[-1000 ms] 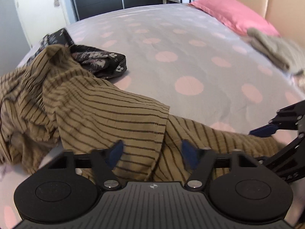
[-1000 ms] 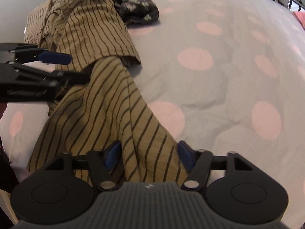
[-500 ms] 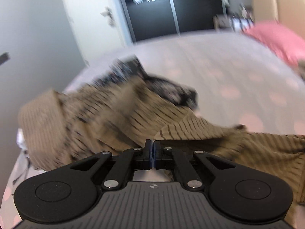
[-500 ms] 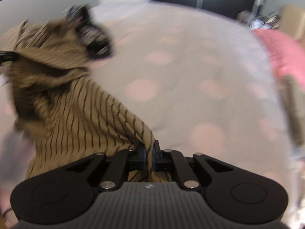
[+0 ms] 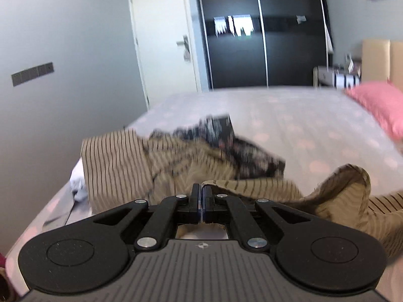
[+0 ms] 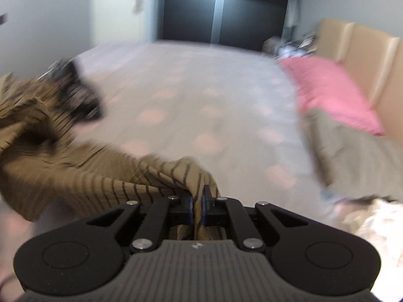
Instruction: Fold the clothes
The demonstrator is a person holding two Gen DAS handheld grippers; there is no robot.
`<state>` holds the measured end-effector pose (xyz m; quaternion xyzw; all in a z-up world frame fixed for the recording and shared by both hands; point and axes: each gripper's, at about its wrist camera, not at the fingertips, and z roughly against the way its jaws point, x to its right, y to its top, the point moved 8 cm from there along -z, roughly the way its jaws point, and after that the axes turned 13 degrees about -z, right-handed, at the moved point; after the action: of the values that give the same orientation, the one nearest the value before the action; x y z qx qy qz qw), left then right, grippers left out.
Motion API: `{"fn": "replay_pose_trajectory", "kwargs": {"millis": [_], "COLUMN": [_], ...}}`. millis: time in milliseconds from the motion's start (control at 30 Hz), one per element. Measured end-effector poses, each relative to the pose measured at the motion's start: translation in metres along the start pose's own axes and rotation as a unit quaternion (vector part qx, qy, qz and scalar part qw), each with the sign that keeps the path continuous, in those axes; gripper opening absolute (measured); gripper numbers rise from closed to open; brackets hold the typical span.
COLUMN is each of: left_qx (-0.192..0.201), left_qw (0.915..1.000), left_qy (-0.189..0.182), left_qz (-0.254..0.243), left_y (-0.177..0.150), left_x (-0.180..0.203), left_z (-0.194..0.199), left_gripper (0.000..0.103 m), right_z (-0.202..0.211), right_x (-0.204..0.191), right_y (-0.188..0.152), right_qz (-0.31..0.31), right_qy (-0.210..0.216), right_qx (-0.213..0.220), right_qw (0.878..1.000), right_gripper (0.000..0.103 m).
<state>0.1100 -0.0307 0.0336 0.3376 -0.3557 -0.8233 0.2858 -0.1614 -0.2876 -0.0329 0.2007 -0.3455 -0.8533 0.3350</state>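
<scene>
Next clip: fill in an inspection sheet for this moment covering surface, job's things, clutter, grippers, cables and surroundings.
Surface: bed with a pale sheet dotted pink, wrinkled, mostly bare in the middle.
Job's things: tan striped garment, crumpled, one edge lifted off the sheet.
Clutter: dark floral garment bunched behind the striped one; grey folded cloth by the pink pillow; white fabric at the bed's edge.
Grippers: left gripper shut on the striped garment's edge; right gripper shut on a fold of it.
Cables: nothing seen.
Surroundings: white door, black wardrobe, beige headboard; the picture is motion-blurred.
</scene>
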Motion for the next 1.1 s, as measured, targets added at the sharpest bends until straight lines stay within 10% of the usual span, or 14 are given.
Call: {"fn": "replay_pose_trajectory", "kwargs": {"millis": [367, 633, 867, 1100], "left_qx": [-0.157, -0.107, -0.076, -0.069], "left_qw": [0.9819, 0.9763, 0.9831, 0.9809], "left_qy": [-0.099, -0.188, -0.162, -0.181], "left_qz": [-0.038, 0.006, 0.039, -0.013], "left_y": [-0.085, -0.074, -0.055, -0.021], "left_x": [0.031, 0.055, 0.056, 0.067], "left_z": [-0.005, 0.009, 0.001, -0.013], "left_gripper": [0.004, 0.019, 0.019, 0.021], "right_z": [-0.011, 0.018, 0.032, 0.029], "right_x": [-0.058, -0.076, -0.073, -0.064], "right_y": [-0.117, -0.104, -0.072, -0.024], "right_qz": [0.117, 0.112, 0.075, 0.03], "right_qy": [0.086, 0.134, 0.151, 0.154], "right_qx": [-0.172, -0.082, 0.011, 0.011], "right_qw": [0.974, 0.981, 0.986, 0.988], "right_gripper": [0.014, 0.037, 0.048, 0.057]}}
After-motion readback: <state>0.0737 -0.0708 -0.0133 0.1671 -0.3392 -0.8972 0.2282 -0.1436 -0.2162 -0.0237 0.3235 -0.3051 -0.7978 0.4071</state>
